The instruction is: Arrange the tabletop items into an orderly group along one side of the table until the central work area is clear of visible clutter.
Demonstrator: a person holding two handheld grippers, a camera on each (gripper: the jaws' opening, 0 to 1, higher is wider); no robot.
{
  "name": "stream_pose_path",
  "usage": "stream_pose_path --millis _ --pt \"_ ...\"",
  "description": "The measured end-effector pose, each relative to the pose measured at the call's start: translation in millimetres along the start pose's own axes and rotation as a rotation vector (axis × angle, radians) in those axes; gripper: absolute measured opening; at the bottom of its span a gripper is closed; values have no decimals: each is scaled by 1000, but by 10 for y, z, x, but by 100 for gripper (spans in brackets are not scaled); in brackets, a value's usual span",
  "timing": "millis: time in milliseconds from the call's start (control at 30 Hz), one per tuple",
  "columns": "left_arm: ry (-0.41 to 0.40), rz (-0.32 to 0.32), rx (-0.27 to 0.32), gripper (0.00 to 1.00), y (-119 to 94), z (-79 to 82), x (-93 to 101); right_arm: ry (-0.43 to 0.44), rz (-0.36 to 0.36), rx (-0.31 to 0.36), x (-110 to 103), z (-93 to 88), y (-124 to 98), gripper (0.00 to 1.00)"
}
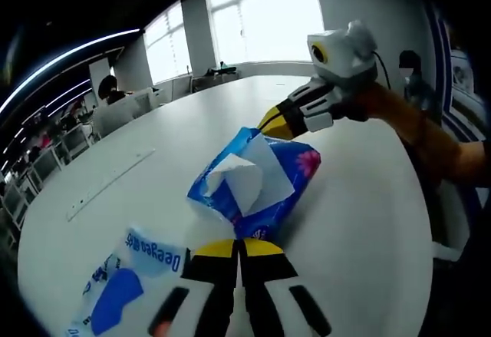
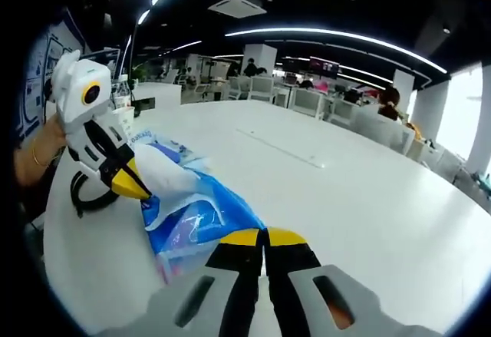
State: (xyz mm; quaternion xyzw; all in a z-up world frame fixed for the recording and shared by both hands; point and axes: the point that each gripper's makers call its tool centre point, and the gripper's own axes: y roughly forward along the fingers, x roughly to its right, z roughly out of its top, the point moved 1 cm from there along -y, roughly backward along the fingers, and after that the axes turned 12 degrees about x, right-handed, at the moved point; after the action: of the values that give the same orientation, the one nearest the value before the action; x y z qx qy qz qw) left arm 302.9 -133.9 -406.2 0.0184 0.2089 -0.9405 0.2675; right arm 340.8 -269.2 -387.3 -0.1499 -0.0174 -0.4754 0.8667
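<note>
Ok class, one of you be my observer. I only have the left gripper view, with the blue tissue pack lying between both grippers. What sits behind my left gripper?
Observer: A black looped cable lies on the white table right beside the left gripper.
Operator: Anything further back?
Observer: What looks like a clear bottle stands behind it.
Operator: And the right gripper's fingers?
Observer: The right gripper has them together at the edge of the blue plastic tissue pack. I cannot tell whether they pinch it.
</note>
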Motion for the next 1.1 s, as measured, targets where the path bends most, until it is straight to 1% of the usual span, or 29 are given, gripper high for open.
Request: stream_pose_path --millis 233,433,700,933,1100 --pt "12 -3 -16 0 62 -24 48 -9 16 2 53 -27 79 0" --pt "7 3 -20 0 69 -17 15 -13 23 -4 49 -75 107 0" --pt "9 -2 -26 0 94 -15 7 -9 24 -4 68 -84 147 0" --pt "6 -8 -27 0 109 -12 19 2 23 -23 81 -176 157 0" --pt "11 -9 -32 0 116 -10 26 9 25 -29 88 -209 162 0"
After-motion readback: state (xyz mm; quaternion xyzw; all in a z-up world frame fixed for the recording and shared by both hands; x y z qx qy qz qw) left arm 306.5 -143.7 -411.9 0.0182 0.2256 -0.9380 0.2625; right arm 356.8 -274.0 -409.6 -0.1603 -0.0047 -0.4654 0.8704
